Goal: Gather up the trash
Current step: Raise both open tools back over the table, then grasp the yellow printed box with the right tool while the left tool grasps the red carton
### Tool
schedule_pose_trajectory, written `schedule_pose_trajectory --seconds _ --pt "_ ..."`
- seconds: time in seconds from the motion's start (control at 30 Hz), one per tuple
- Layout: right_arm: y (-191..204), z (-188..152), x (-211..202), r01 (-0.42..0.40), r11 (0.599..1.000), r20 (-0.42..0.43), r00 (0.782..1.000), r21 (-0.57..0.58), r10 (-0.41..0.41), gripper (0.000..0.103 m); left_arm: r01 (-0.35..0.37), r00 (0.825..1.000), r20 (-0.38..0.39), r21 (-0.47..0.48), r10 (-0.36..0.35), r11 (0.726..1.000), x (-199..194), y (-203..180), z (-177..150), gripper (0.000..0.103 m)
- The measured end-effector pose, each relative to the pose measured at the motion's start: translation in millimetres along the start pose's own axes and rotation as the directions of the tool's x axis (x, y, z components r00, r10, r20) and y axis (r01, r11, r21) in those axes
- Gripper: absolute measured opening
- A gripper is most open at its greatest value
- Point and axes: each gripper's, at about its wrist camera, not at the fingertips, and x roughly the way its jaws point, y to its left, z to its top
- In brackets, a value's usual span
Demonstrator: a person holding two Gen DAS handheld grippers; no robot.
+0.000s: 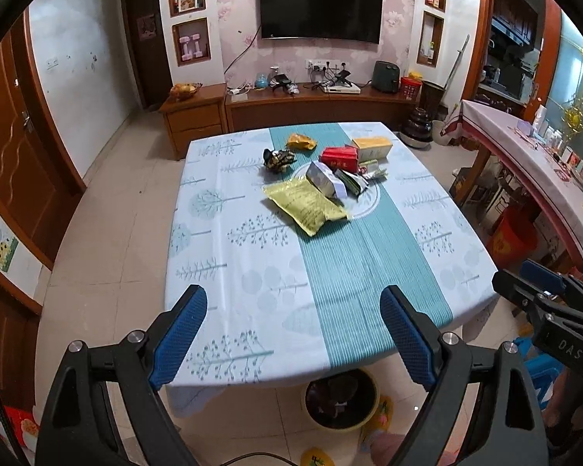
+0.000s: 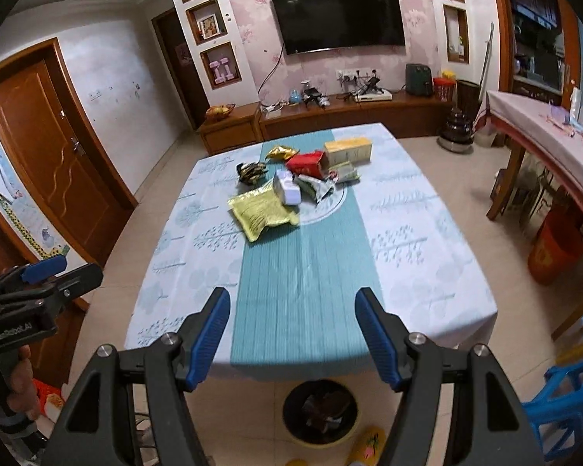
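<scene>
Grippers: your left gripper [image 1: 293,336] and right gripper [image 2: 293,336] hung with jaws apart, empty, over the table's near edge.
Floor: a bin [image 2: 320,411] sat under that edge.
Table: your tree-print cloth [image 1: 229,233] carried the trash pile [image 1: 326,178] toward the far side.
Room: a television [image 1: 320,7] hung above a wooden cabinet [image 1: 315,106].

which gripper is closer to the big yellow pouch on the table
Left, slightly. The yellow pouch lies left of the table's middle, nearer the left gripper, though well ahead of its open jaws. The right gripper, also open, hovers further right, over the teal stripe.
</scene>
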Motion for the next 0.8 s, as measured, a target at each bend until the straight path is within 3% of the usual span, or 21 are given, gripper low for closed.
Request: schedule_pose_trajectory --seconds 0.27,0.47,0.67,0.8 --pt "-21 51 47 -0.018 0.997 -0.005 1.000 -0.069 0.018 0.058 -0.024 0.999 -0.027 -0.053 0.022 0.998 41 -4 40 0.089" --pt "-47 108 107 -0.067 0.986 -0.043 0.997 -0.151 0.061 0.058 -0.064 0.997 -0.058 -0.114 0.058 0.991 98 -22 98 0.090" --pt "-84 185 189 -0.136 0.950 -0.124 0.987 -0.280 0.105 0.058 -0.088 0.987 -0.150 -0.179 0.061 0.980 179 -56 172 0.090" --pt "-104 237 250 -0.169 0.890 -0.157 0.981 -0.424 0.112 0.058 -0.120 0.975 -0.211 -0.208 0.075 0.971 241 -75 214 0.090"
